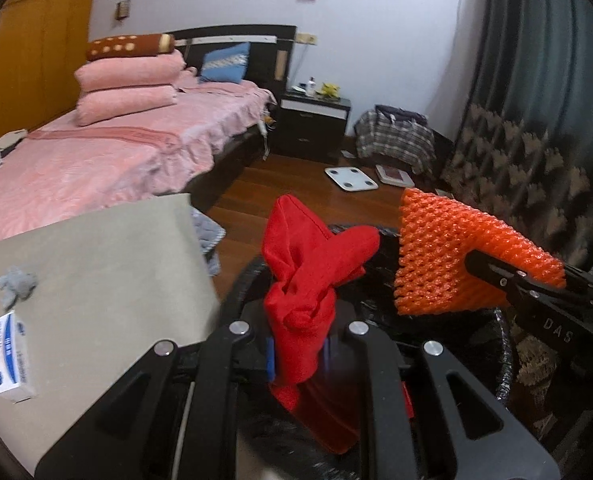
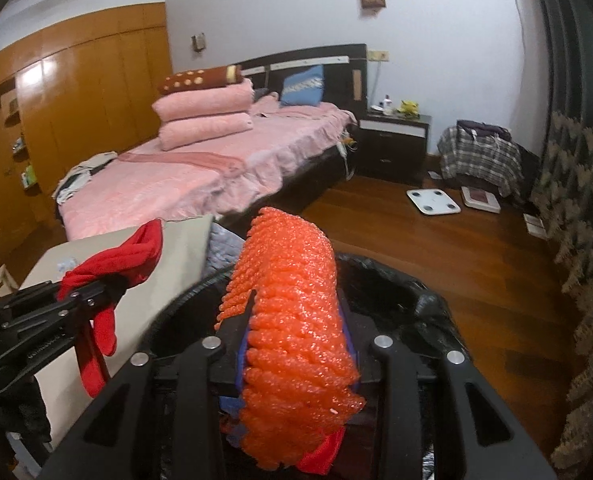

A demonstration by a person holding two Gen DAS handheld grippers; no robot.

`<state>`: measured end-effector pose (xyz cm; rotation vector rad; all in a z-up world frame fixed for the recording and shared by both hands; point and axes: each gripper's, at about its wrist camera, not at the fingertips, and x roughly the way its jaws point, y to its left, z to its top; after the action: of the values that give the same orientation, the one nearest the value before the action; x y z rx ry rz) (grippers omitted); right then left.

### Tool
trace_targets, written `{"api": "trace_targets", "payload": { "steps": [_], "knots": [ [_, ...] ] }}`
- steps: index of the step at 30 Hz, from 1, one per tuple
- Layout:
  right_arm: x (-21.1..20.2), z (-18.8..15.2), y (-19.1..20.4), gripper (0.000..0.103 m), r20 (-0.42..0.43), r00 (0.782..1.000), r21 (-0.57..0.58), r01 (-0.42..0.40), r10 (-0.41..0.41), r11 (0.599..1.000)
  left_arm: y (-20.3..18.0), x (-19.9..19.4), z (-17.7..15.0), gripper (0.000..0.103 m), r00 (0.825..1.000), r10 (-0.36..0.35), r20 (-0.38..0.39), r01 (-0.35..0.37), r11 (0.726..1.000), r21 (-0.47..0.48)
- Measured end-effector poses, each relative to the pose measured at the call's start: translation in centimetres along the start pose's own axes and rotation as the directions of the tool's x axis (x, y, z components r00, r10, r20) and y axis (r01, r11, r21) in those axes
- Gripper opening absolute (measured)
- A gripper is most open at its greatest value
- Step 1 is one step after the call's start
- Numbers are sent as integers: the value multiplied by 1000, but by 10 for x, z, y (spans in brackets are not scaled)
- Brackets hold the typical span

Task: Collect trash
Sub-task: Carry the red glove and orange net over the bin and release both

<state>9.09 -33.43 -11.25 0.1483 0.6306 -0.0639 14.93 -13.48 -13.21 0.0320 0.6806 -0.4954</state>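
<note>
Trash in both grips: red cloth (image 1: 304, 280) pinched upright in left hand-held gripper (image 1: 298, 354), orange foam netting (image 2: 292, 320) clamped lengthwise in right hand-held gripper (image 2: 296, 360). Black-lined bin (image 2: 396, 280) directly beneath both, beside the worktop (image 1: 96, 264). Right one nearer bin centre; release downward looks next.

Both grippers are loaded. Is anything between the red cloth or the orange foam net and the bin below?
Nothing visible. The left gripper holds the red cloth and the right gripper holds the orange foam net, both over the black-lined bin. Its mouth looks open beneath them, though the loads themselves hide part of it.
</note>
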Motion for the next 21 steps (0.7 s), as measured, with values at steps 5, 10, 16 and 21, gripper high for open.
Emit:
{"api": "trace_targets", "payload": {
  "steps": [5,10,16,21],
  "knots": [
    [6,-7,-14,35,-15,1000,17,19,-18,1000,-13,18,-1,15,1000,-17,-21,17,1000,17],
    [13,-11,-25,40,-31,999,27,37,-36,999,-20,33,1,22,999,-33,-38,34,999,27],
    [22,-16,-35,57,-64,996,30,70,-68,997,-17,34,-2,63,997,-68,-39,69,997,17],
    [23,-19,-34,83,-74,995,25,75,-73,997,-6,25,-1,78,998,-58,-27,58,998,-13]
  ]
}}
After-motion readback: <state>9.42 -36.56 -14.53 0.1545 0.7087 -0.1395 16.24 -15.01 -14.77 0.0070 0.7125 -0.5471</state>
